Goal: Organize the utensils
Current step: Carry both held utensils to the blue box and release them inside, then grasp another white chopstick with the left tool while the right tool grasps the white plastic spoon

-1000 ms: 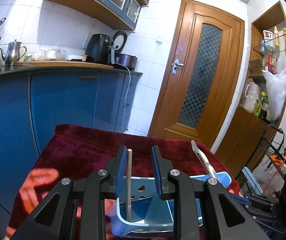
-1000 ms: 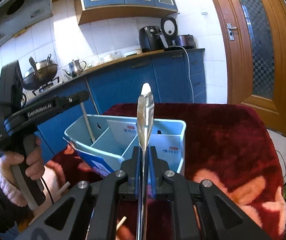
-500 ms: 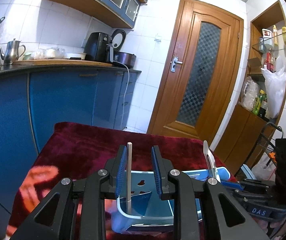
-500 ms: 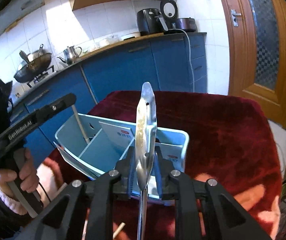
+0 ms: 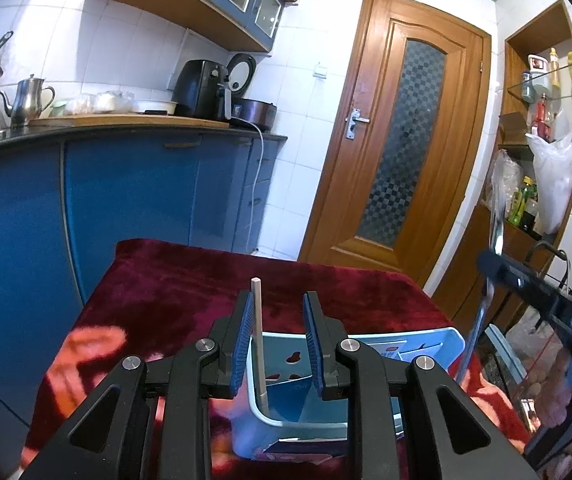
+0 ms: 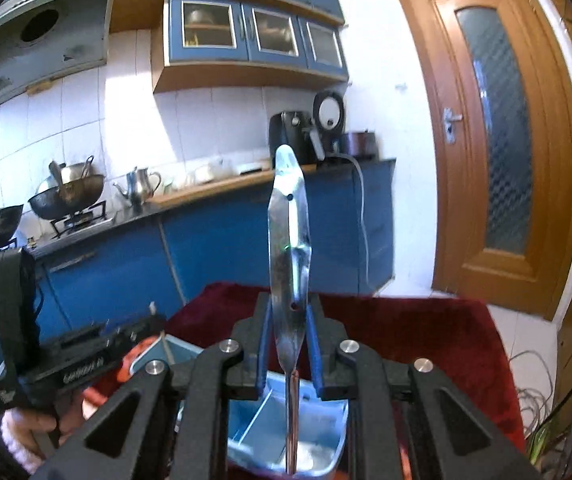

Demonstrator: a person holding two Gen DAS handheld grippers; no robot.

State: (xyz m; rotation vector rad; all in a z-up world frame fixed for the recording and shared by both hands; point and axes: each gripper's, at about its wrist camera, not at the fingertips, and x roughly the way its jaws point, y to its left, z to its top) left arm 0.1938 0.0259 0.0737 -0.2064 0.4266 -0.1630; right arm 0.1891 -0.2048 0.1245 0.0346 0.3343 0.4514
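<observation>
Two grippers over one light-blue divided caddy (image 5: 452, 340) on the red-clothed table (image 5: 173, 300). Left gripper (image 5: 277, 332) spread wide, holding nothing, with one pale chopstick (image 5: 259, 340) upright between the blue pads (image 5: 242, 340), close to the left one, lower end down in the caddy's near compartment. Right gripper (image 6: 289, 338) parted a little around one metal utensil (image 6: 289, 240), handle end up, stem running down between the pads into the caddy (image 6: 245, 428); contact with the pads hard to judge, so grip cannot be told. Same utensil (image 5: 472, 340) seen from the left wrist, slanting into the caddy's right side. One kettle (image 5: 29, 98) and one black air fryer (image 5: 201, 88) behind
</observation>
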